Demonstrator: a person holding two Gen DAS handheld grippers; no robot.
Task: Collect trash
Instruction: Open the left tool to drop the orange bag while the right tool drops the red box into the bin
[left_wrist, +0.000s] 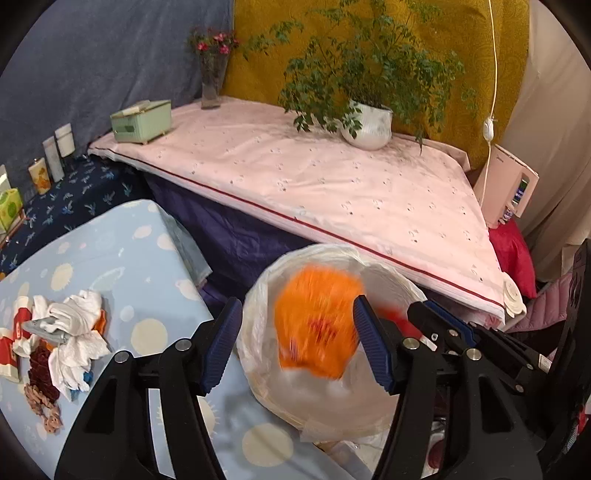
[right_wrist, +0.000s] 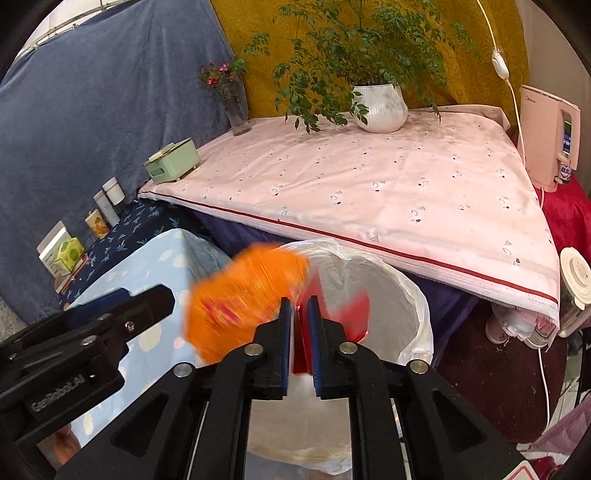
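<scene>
Over the mouth of the lined bin (left_wrist: 388, 284), both tools hang pointing down into it, presumably so that whatever they let go lands inside and not on the floor. The left tool (left_wrist: 295, 343) stands released, jaws wide apart, with the orange wrapper (left_wrist: 317, 325) blurred between them and touching neither pad, so it looks to be dropping free just above the bin's opening. The right tool (right_wrist: 300, 332), just beside the left one over the same bin, has its jaws nearly together with a narrow gap; a red wrapper (right_wrist: 347, 317) sits in that gap and beyond the tips, but whether the pads press on it I cannot tell, since the red piece is blurred as well.

The bin (right_wrist: 406, 295) carries a thin white bag folded over its rim; its inside is mostly hidden by the two wrappers, and what shows looks bare liner.

To the left of the bin, on the light blue bench (left_wrist: 155, 266), a heap of trash (left_wrist: 62, 332) waits: crumpled white tissues, red and white packets, dark red scraps. By my judgement the task is part done, with that heap the next thing to fetch to the bin.
</scene>
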